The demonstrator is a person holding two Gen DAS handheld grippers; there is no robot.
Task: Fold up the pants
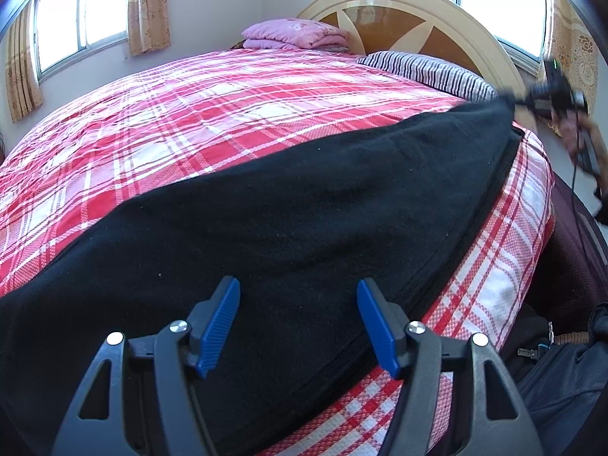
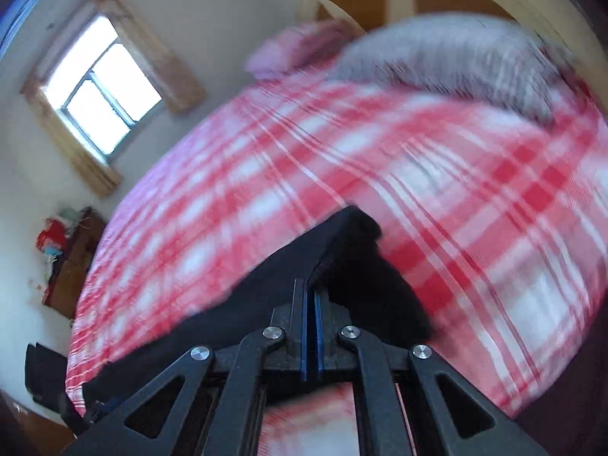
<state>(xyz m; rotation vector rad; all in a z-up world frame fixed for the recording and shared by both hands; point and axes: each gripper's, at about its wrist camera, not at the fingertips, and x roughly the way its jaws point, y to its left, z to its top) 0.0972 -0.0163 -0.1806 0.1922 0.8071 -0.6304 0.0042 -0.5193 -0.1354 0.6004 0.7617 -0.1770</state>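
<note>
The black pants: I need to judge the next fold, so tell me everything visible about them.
The black pants look like soft, matte, fleece-like fabric, with no visible print. They lie spread in a long band along the near side of the red plaid bedsheet, one long edge showing a doubled layer. The right gripper is shut on a raised corner at the end near the striped pillow. The left gripper hangs open over the other end, pads not pressing the cloth.
</note>
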